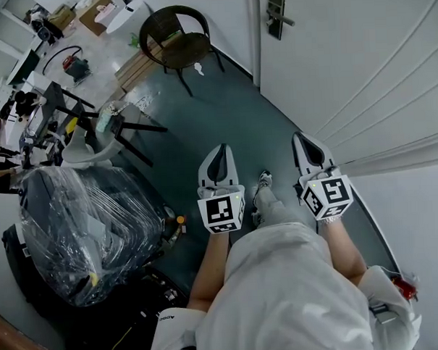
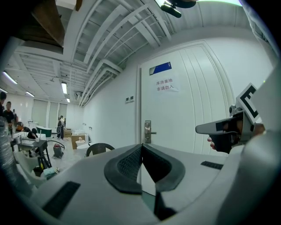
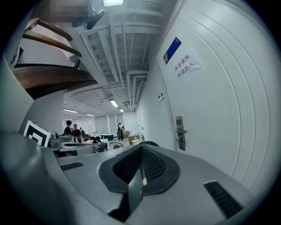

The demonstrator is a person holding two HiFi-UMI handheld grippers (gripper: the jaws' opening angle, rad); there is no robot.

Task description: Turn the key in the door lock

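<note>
Two grippers stick out in front of the person [image 1: 282, 291], side by side over the dark floor [image 1: 223, 112]. The left gripper [image 1: 219, 150] has its jaws squeezed tight together with nothing between them. The right gripper [image 1: 303, 139] is pressed closed too, and it holds nothing that can be made out. Neither one touches the door.

The white door [image 1: 344, 63] stands to the right of the grippers. The door lock [image 1: 276, 12] is a dark metal plate with a handle. It sits on the door's edge, well ahead of both grippers. It is too small to tell if a key sits in it. A paper sign [image 2: 167, 84] with red writing hangs high on the door, under a blue plate [image 2: 160, 68].

A brown box [image 1: 95, 15] sits far off at the back of the room. Something white shows at its top, but it is too small to tell what. Near the person's left side, a big bundle [image 1: 83, 227] is wrapped in clear plastic, with dark things inside. A round dark chair [image 1: 175, 40] stands near the door's edge.
</note>
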